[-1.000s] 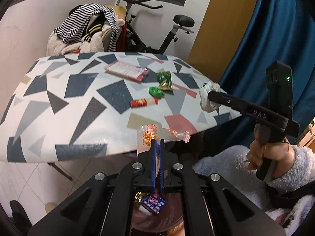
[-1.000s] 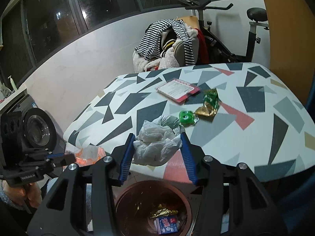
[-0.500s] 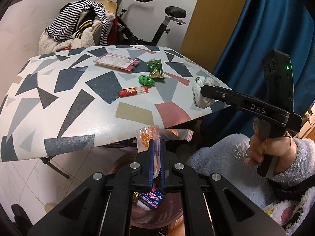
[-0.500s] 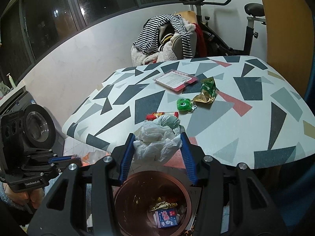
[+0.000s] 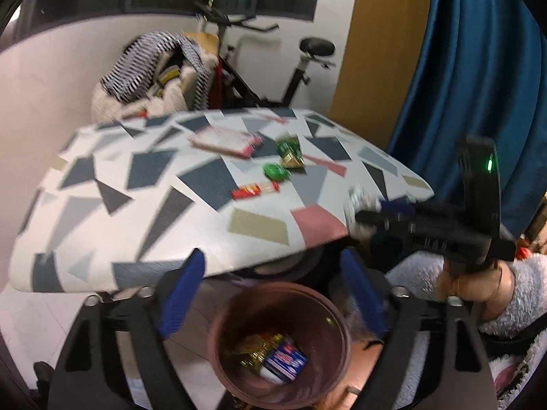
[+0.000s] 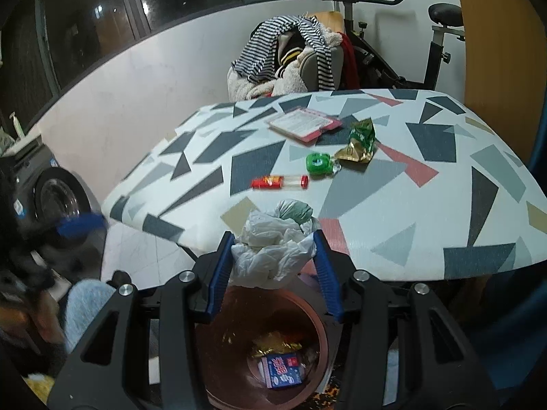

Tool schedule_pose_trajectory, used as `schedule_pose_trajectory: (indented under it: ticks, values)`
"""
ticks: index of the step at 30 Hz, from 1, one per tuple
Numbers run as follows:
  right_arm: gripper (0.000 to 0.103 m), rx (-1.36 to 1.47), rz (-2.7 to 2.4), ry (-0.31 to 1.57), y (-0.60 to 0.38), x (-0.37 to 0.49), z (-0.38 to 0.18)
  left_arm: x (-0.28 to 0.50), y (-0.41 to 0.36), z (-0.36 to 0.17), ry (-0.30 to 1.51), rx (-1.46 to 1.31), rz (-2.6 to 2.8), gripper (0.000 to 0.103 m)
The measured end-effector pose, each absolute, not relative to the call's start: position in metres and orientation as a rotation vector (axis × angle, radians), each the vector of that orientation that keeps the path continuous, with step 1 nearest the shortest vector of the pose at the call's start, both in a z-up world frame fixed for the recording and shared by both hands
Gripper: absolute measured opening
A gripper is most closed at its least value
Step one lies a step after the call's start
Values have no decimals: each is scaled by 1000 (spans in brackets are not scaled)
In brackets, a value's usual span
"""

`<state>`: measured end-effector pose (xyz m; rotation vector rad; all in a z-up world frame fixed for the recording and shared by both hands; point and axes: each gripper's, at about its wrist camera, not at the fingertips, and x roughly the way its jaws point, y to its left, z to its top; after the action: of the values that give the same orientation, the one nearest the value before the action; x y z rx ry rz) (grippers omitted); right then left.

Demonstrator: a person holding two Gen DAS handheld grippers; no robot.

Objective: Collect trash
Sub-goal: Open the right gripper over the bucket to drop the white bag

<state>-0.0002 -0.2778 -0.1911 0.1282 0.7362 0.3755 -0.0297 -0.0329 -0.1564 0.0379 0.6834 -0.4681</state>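
Our left gripper (image 5: 270,294) has just opened empty over the bin (image 5: 218,335), our right gripper (image 6: 273,266) grips a bag (image 6: 273,242), and wrappers (image 6: 359,140) wait on the counter (image 6: 427,225).

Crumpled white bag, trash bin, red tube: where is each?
Crumpled white bag (image 6: 273,253), right wrist view, middle of the wad.
Trash bin (image 5: 218,328), left wrist view, left rim.
Red tube (image 6: 271,182), right wrist view, red label end.

Both wrist cameras look down past their jaws, sharing the nearby bin (image 5: 278,341) and table (image 6: 393,212) beyond.
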Motion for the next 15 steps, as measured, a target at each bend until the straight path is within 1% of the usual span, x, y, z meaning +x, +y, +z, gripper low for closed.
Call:
schedule_pose_trajectory:
  ticks: [1,4,11,15]
  values:
    - [48,106,375,749,-275,-4,-197,-32,-31,-153,666,39,-452,91]
    - [48,95,381,780,-271,-7,-209,-34,-23,-147,638,22,-416,93]
    - [49,88,414,843,-261,-15,-231,-31,0,-148,642,-51,-323,95]
    - [49,31,456,871,-247,-16,-240,-30,8,-153,660,-83,-296,95]
